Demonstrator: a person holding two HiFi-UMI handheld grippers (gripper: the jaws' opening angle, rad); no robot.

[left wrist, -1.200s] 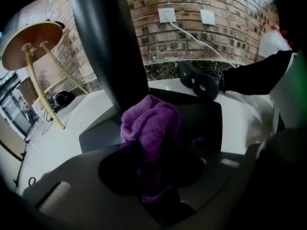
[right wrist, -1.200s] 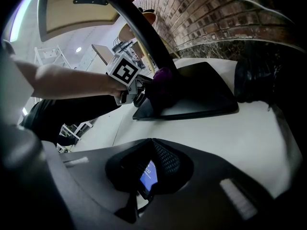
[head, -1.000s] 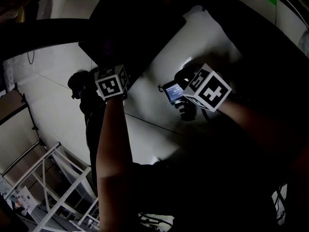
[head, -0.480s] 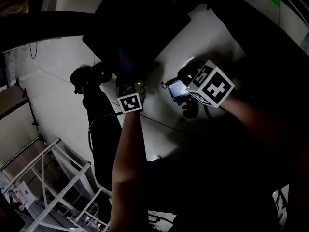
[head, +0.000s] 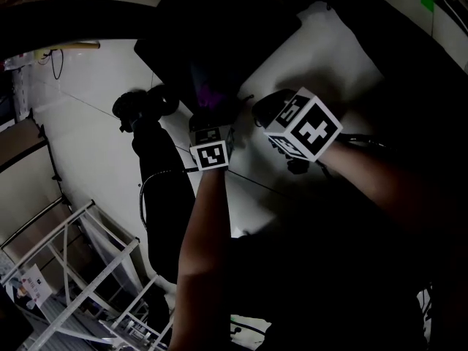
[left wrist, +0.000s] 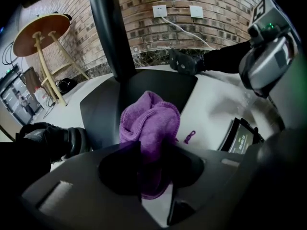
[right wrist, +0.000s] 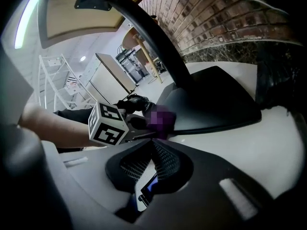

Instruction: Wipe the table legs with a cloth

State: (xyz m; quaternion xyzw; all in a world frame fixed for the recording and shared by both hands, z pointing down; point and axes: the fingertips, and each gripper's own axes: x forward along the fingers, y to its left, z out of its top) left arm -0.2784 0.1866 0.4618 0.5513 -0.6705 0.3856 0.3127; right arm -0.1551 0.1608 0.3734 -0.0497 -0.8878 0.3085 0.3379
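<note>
Purple cloth [left wrist: 149, 121] between closed left tongs [left wrist: 152, 152]

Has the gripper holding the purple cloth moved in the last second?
Yes. The left gripper, with the cloth, slid right along the black table base.

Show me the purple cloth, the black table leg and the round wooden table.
purple cloth [left wrist: 149, 121], left gripper view, bunched upper fold.
black table leg [left wrist: 109, 32], left gripper view, mid-post.
round wooden table [left wrist: 53, 23], left gripper view, its top.
</note>
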